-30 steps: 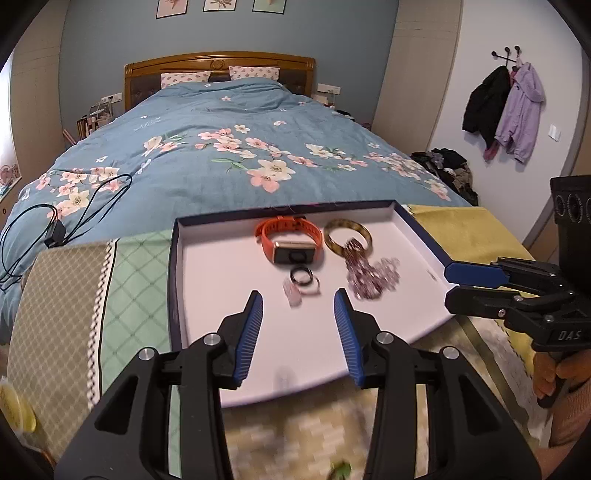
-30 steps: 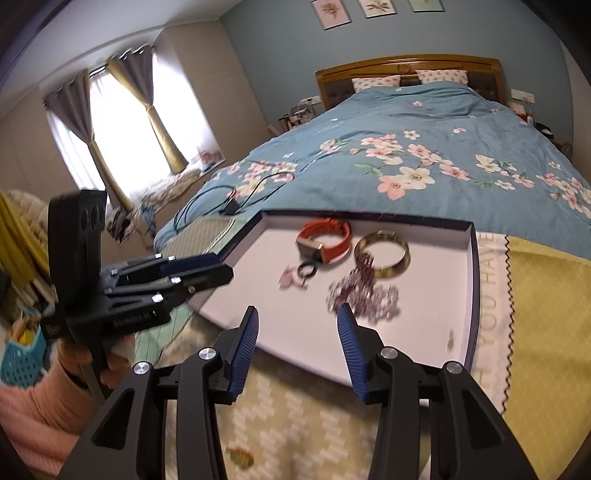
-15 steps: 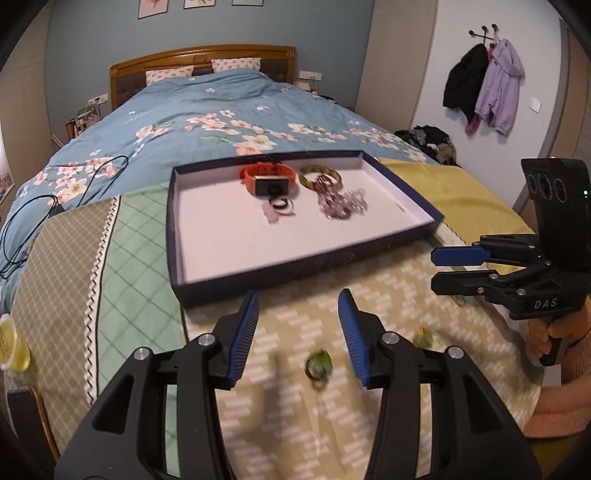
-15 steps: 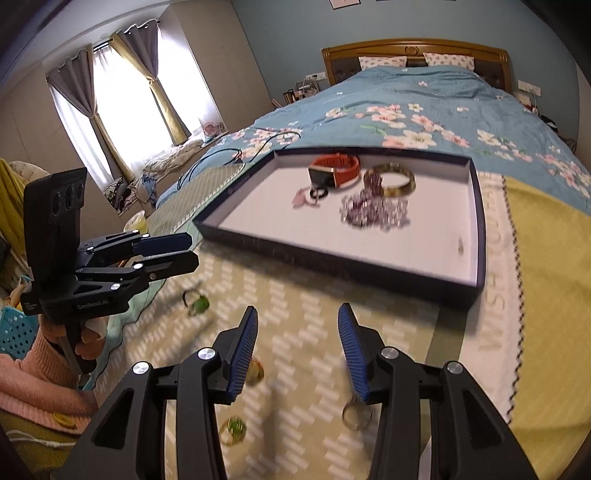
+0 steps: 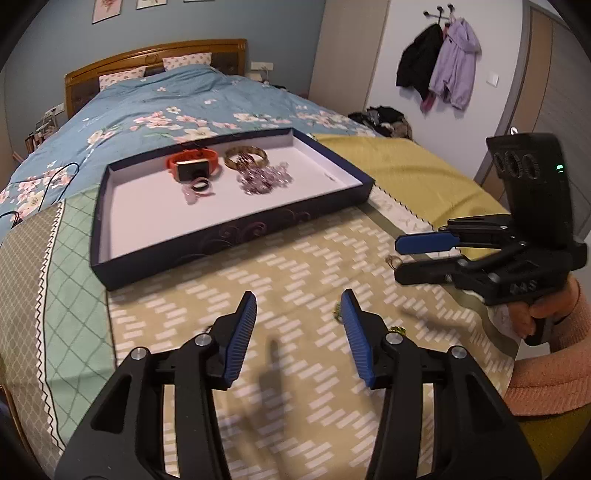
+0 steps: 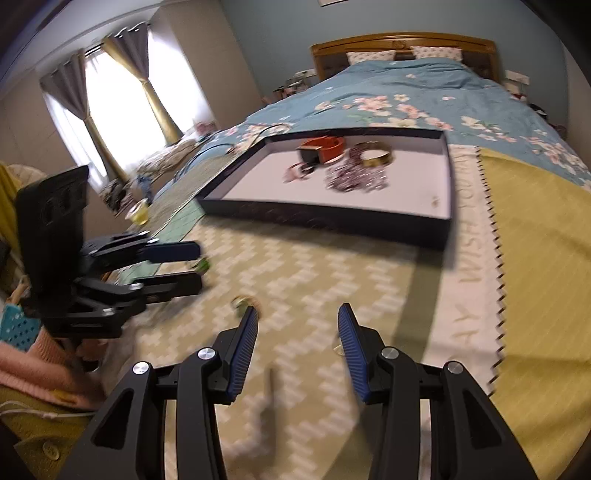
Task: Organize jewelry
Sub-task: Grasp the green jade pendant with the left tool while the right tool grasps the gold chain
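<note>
Both grippers empty, left gripper (image 5: 297,325) opening, right gripper (image 6: 297,341) half-open; green ring (image 5: 338,314) just beside left's right pad.

Blue-grey wall (image 5: 48,44) behind wooden headboard (image 5: 155,55), framed prints (image 5: 107,9) above. Bed under blue floral duvet (image 5: 177,110), two patterned pillows (image 5: 188,59) at head. Coats (image 5: 439,70) on hooks, white side wall. Clothes heap (image 5: 384,118) on floor below. Bright window (image 6: 118,96) with grey and gold curtains (image 6: 159,107).
</note>
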`<state>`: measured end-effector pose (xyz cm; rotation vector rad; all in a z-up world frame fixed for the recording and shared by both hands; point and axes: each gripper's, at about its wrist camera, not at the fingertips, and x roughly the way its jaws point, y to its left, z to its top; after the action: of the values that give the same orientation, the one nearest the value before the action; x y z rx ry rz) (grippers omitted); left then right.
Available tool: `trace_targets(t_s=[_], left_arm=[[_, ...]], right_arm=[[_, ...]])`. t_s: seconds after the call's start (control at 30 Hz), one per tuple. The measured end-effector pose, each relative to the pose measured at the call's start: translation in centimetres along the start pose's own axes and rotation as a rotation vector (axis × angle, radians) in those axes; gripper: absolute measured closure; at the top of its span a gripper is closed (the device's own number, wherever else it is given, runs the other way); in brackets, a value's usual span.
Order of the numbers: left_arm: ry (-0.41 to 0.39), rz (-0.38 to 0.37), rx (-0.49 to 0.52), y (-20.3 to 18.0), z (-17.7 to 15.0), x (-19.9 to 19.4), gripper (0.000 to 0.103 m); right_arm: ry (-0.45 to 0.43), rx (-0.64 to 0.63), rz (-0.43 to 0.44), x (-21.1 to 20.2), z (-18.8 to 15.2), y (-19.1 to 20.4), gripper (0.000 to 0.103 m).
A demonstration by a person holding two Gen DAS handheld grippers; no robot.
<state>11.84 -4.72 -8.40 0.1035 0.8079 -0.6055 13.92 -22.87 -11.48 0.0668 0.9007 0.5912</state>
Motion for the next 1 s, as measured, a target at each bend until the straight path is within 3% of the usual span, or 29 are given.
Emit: trace_targets(t_s=[0.17,0.37,0.57,0.8,1.0], left_arm=[[0.028,-0.030,0.030,-1.2,0.2,1.3,0.058],[0.064,-0.041,0.062,-2.3,0.2,2.7,0.065],[0.100,-0.052,0.055,-2.6,0.3,4.2,0.072],[0.112,-0.084,0.031,-2.1,0.3,4.5,0.085],[0.102,-0.084,0.014,-1.8,0.5,4.5,0.086]], right_arm=[[0.055,-0.080,0.042,0.5,-1.2,2.6,0.062],[0.092,-0.126,0.042,1.6,-2.3,4.2,0.073],[0.081,-0.152,-0.005,1.4,-2.5,4.2,0.096],[0.061,-0.103,-0.001,0.9,-2.2,2.9,0.098],[0.011,-0.079,-0.018,0.4,-0.7,1.8,0.098]])
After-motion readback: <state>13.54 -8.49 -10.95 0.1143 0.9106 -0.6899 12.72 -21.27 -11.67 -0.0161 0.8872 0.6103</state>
